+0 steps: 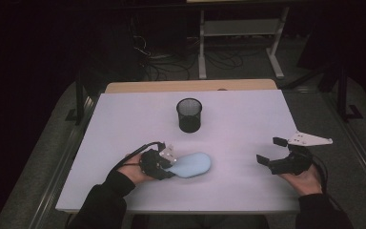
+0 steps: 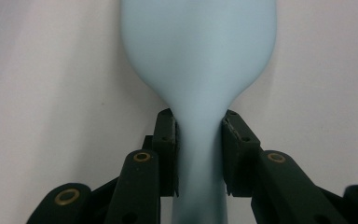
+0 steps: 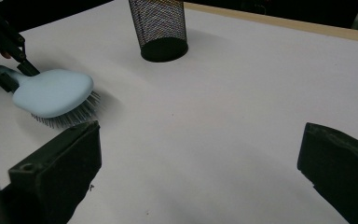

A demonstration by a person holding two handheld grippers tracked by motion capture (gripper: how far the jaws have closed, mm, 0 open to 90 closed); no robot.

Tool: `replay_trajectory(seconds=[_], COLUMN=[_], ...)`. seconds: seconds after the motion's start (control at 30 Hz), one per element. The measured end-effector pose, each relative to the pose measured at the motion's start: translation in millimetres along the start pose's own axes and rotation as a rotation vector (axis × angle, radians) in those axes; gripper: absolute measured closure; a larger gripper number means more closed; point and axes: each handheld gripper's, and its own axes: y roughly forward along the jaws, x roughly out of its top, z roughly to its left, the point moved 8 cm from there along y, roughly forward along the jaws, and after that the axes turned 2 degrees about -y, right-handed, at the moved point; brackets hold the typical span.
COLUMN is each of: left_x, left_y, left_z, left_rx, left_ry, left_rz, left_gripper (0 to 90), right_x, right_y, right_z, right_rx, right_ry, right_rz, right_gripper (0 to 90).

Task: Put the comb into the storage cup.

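Two grippers are seen over a white table [image 1: 248, 119]. A pale blue hairbrush [image 1: 192, 164] lies on the near left part of the table, bristles down, its broad head pointing right and its handle pointing left. The left gripper [image 1: 167, 164] is closed on the narrow neck of the brush; in the left gripper view its two black jaws are pressed against either side of the handle [image 2: 200, 154], with the head widening just beyond them. The right gripper [image 1: 271, 150] is held at the near right, well apart from the brush, with its jaws spread wide and nothing between them. A black mesh cup [image 1: 189, 114] stands upright near the middle of the table, farther away than the brush and apart from it.
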Motion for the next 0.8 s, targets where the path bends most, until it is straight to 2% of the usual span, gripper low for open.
replay_trajectory(seconds=[0.13, 0.57, 0.8], left_x=[-0.2, -0.7, 1.3], left_y=[-1.0, -7.5, -15.7], left_z=[-0.1, 1.8, 2.2], left_rx=[-0.009, 0.003, 0.006], left_ry=[-0.003, -0.011, -0.005], left_rz=[-0.001, -0.009, -0.037], left_gripper=[70.4, 70.4, 70.4], right_x=[-0.1, -0.2, -0.4], right_y=[0.0, -0.1, 0.2], right_z=[0.1, -0.1, -0.4], right_rx=[0.000, -0.001, -0.001], right_ry=[0.000, 0.001, 0.001], right_rz=[0.001, 0.001, 0.001], right_gripper=[0.0, 0.0, 0.0])
